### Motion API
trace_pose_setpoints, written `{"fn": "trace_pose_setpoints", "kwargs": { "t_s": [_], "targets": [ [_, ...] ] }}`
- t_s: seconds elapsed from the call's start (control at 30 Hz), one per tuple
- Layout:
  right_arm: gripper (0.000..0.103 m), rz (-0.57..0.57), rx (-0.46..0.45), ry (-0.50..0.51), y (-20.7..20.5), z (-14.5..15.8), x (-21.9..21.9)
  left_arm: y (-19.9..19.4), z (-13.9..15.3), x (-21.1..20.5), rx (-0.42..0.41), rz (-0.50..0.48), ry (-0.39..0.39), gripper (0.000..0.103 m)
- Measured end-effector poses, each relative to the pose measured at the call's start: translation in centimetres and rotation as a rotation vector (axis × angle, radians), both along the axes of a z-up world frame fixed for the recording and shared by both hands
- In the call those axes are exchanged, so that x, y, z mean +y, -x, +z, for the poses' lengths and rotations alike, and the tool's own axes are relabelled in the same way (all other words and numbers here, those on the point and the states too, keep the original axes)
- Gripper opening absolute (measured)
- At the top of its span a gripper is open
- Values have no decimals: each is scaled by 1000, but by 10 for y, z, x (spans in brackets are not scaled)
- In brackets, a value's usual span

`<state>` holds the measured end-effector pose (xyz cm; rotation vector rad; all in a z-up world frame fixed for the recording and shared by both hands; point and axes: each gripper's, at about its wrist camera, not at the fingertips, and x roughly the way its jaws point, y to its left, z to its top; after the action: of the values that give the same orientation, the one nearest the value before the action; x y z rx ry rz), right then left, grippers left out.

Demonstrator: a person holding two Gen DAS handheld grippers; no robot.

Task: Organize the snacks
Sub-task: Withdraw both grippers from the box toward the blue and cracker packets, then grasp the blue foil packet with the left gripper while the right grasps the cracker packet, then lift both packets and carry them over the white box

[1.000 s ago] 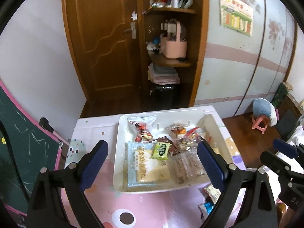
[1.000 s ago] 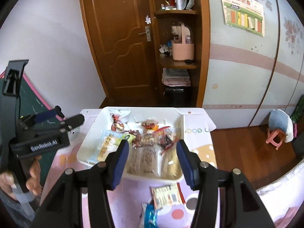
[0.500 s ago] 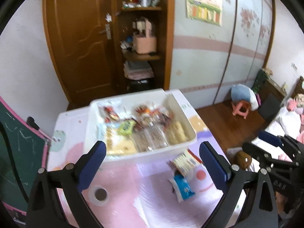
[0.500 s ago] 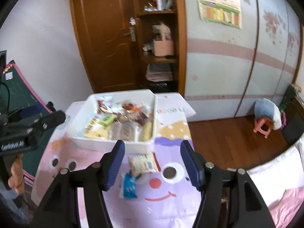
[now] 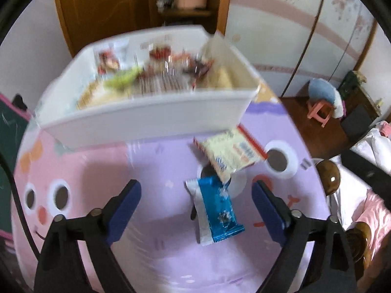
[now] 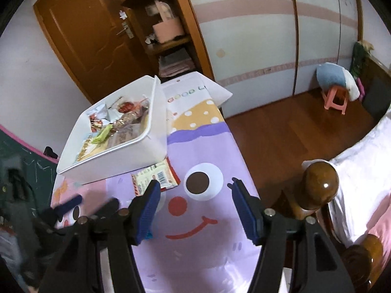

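A blue snack packet (image 5: 217,210) lies on the pink and purple tablecloth (image 5: 156,171). My left gripper (image 5: 195,190) hangs just over it, jaws closing, the packet between the fingers and untouched. Beside it lies a yellow and red packet (image 5: 229,153), also seen in the right wrist view (image 6: 156,178), just in front of the white bin (image 5: 146,119). Several snacks fill that bin (image 6: 114,161). My right gripper (image 6: 194,185) is open above the cartoon face on the cloth, with nothing between its fingers. The yellow packet sits by its left fingertip. My left gripper shows as a dark blur at the lower left.
A wooden bedpost (image 6: 320,185) and a bed with white and pink bedding stand close to the table's right edge. A green chalkboard (image 6: 14,151) leans at the left. Behind the table are a brown door, open shelves and a pink stool (image 6: 334,100).
Both grippers have come down toward the table, away from the bin. The left one now straddles the blue packet, its fingers a little closer together. The right view has tilted.
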<state>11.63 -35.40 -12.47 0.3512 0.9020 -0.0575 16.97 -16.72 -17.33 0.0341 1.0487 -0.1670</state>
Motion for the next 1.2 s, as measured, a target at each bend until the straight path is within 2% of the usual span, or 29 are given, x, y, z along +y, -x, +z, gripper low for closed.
{"fn": "trace_pose_setpoints", "kwargs": {
  "t_s": [0.07, 0.17, 0.27, 0.4, 0.47, 0.57, 0.77, 1.03, 1.2],
  "targets": [
    [61, 2, 8, -8, -3, -6, -1, -1, -18, -2, 33, 17, -21, 83],
    [61, 11, 21, -16, -9, -13, 2, -1, -38, -5, 63, 25, -51, 82],
    [61, 24, 37, -32, -17, -22, 6, 2, -43, -5, 57, 19, -42, 81],
    [61, 74, 52, -52, -31, -32, 20, 6, -44, -4, 54, -36, -10, 50],
    [61, 111, 60, -52, -41, -37, 30, 7, -44, -2, 59, -44, 8, 45],
    [64, 145, 83, -24, -57, -47, 44, 7, -45, 3, 69, -62, 59, 32],
    [78, 198, 102, 25, -79, -60, 69, 11, -46, 26, 59, -73, 68, 29],
    [81, 234, 146, 69, -97, -82, 97, 1, -46, 80, 54, 55, 85, 29],
    [87, 254, 154, 146, -105, -88, 113, -6, -46, 92, 51, 81, 101, 28]
  ]
}}
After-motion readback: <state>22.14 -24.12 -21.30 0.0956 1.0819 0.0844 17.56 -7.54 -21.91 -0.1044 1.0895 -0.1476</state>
